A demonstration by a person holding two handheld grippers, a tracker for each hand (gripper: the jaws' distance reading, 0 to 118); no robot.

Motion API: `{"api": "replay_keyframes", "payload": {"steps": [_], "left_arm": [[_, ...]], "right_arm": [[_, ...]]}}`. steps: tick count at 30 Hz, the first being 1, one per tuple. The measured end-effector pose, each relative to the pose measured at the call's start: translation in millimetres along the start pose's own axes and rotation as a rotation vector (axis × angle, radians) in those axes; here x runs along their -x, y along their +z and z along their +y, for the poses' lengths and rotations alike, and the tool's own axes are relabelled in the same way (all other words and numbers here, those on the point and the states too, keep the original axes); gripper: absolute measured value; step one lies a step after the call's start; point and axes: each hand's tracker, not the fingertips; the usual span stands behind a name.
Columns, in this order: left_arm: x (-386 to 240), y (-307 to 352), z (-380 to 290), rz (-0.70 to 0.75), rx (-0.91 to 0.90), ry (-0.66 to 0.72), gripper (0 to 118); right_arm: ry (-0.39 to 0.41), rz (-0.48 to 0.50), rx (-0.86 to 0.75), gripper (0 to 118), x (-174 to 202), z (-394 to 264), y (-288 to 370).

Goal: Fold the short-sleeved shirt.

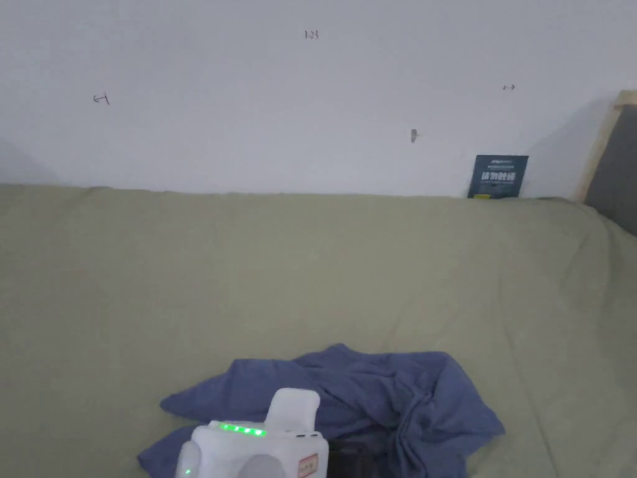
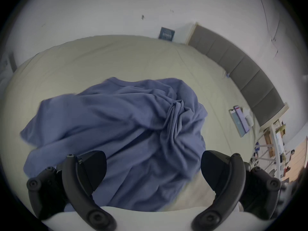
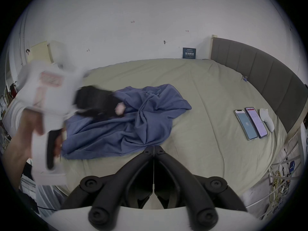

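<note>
Over the crumpled blue shirt [image 2: 126, 126], left gripper [image 2: 153, 169] spread wide, holding nothing, right gripper [image 3: 153, 151] pressed together, empty.

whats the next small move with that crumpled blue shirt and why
Probably lower the left gripper and close it on the near edge of the blue shirt, to begin spreading it flat. The shirt lies bunched and twisted on the bed sheet, so it cannot be folded yet; the left fingers are wide open above it, while the right gripper is shut and empty.

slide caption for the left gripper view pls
Open left gripper hovering over a crumpled blue short-sleeved shirt on a beige bed sheet.
</note>
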Motion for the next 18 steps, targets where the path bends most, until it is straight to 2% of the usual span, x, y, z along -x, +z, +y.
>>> {"api": "replay_keyframes", "payload": {"steps": [1,2,3,4,5,7,9,15,18], "left_arm": [[10,20,-13,0.003,-0.021,0.007,94],[14,44,-26,0.022,-0.051,0.042,72],[20,62,-40,0.032,-0.072,0.062,20],[28,76,-55,0.096,-0.081,0.086,2],[32,90,-67,0.148,-0.135,0.094,2],[56,104,-83,0.174,-0.070,0.075,2],[73,120,-99,0.242,-0.083,0.103,2],[127,134,-109,0.255,-0.098,0.229,2],[141,127,-91,0.238,-0.111,0.232,2]], "right_arm": [[0.005,0.005,-0.002,1,3,1,0],[0.009,0.011,-0.003,1,8,1,1],[0.015,0.019,-0.006,1,12,1,1],[0.019,0.023,-0.007,1,17,1,1],[0.022,0.026,-0.005,1,21,1,0],[0.026,0.035,-0.010,1,29,-2,0],[0.030,0.040,-0.004,1,38,-3,1],[0.063,0.063,0.013,1,54,-11,-3],[0.078,0.070,0.028,1,59,-13,-8]]}}
